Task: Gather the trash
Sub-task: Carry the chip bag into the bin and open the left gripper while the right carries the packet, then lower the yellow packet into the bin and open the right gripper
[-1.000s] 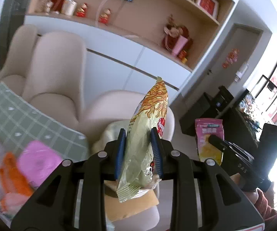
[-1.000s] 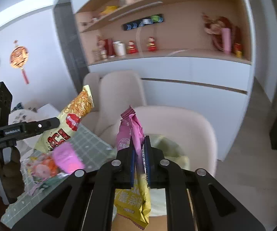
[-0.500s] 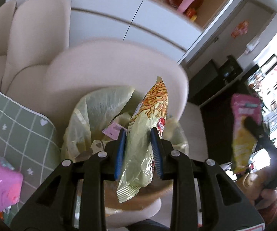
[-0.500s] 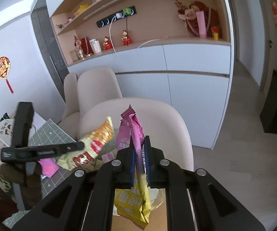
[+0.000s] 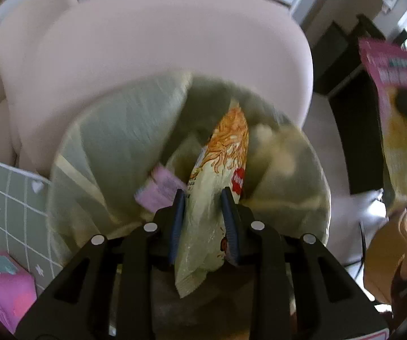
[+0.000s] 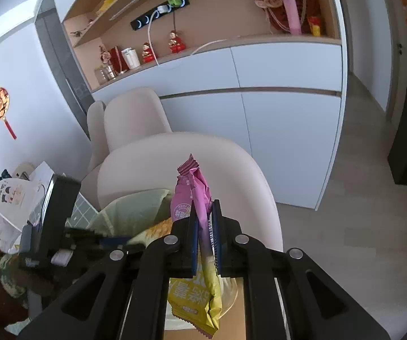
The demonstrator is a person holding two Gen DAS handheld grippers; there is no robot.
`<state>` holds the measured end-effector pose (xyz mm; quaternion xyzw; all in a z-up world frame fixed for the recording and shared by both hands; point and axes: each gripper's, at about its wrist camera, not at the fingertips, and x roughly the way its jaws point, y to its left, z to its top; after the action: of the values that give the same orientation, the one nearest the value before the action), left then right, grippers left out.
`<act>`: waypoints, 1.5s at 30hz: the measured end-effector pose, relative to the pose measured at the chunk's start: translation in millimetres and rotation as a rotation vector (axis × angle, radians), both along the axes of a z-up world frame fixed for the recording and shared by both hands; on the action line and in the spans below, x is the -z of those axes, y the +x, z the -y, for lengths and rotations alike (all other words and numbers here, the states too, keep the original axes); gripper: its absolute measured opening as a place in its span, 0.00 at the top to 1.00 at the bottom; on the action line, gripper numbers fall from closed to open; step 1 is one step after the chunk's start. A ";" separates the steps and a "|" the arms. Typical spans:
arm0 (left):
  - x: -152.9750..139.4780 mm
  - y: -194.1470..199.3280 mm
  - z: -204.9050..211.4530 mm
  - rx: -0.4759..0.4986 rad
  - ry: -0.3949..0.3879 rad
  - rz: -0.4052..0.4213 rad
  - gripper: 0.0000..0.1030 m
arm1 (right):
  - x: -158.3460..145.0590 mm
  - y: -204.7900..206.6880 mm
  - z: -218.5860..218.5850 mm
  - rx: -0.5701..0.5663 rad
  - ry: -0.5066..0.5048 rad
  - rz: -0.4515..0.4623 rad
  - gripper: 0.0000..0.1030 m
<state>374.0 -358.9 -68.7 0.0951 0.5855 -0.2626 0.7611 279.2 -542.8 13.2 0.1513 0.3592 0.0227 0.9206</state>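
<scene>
My left gripper (image 5: 203,198) is shut on a pale green and orange snack bag (image 5: 220,175), its top pointing down into the open mouth of a yellow-green trash bag (image 5: 113,147) on a cream chair. A pink wrapper (image 5: 158,189) lies inside the bag. My right gripper (image 6: 205,212) is shut on a pink and yellow snack bag (image 6: 195,187), held above the chair; this bag also shows at the right of the left wrist view (image 5: 390,85). The left gripper shows low left in the right wrist view (image 6: 113,239).
The cream chair back (image 5: 161,56) curves behind the trash bag; more chairs (image 6: 130,119) stand beyond. A green checked tablecloth (image 5: 8,198) with a pink pack (image 5: 2,286) lies at the left. White cabinets and shelves (image 6: 260,85) line the far wall.
My left gripper has tipped down and moved the green snack bag toward the trash bag's mouth. The right gripper has stayed about level with its pink bag.
</scene>
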 end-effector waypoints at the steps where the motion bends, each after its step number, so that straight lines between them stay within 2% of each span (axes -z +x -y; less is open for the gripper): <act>1: -0.7 -1.1 -0.4 -0.002 -0.001 -0.006 0.75 | 1.9 1.6 0.3 0.000 0.007 -0.005 0.90; 2: -3.0 -1.6 -1.1 0.001 -0.017 -0.005 0.74 | 2.8 4.9 0.1 -0.003 0.013 -0.008 0.90; 4: -11.9 -2.8 -7.9 0.001 -0.082 0.002 0.66 | 5.2 9.7 -2.8 -0.015 0.016 -0.012 0.90; 6: -22.0 -4.1 -18.3 -0.015 -0.136 0.021 0.48 | 6.3 16.9 -10.0 -0.039 0.020 -0.016 0.90; 9: -39.6 -6.8 -36.3 -0.047 -0.198 0.056 0.39 | 7.5 27.6 -24.4 -0.081 0.023 -0.018 0.90; 12: -60.7 -15.6 -63.9 -0.127 -0.269 0.085 0.37 | 10.9 39.8 -40.2 -0.123 0.043 -0.029 0.90; 14: -77.3 -25.9 -90.4 -0.193 -0.310 0.150 0.37 | 17.3 51.0 -56.7 -0.158 0.057 -0.045 0.90; 18: -100.0 -43.9 -128.3 -0.303 -0.325 0.251 0.37 | 35.7 75.9 -84.0 -0.201 0.065 -0.101 0.90; 24: -106.1 -76.3 -182.4 -0.454 -0.307 0.272 0.37 | 72.9 107.2 -129.8 -0.267 0.072 -0.276 0.90; 28: -97.4 -94.1 -211.6 -0.550 -0.309 0.247 0.37 | 88.1 102.4 -152.6 -0.300 0.024 -0.331 0.90; 35: -89.4 -128.9 -259.0 -0.656 -0.332 0.238 0.37 | 71.9 79.1 -148.1 -0.274 0.010 -0.265 0.88; 40: -88.0 -150.6 -282.4 -0.670 -0.344 0.234 0.37 | 50.4 55.0 -146.2 -0.250 -0.047 -0.167 0.71; 45: -87.2 -167.4 -302.8 -0.690 -0.346 0.243 0.37 | 37.1 29.1 -147.5 -0.220 -0.036 -0.143 0.71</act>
<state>206.6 -56.1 18.5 -0.2059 0.4361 -0.0732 0.8729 308.4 -395.3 -23.9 0.0955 0.4386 0.1064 0.8872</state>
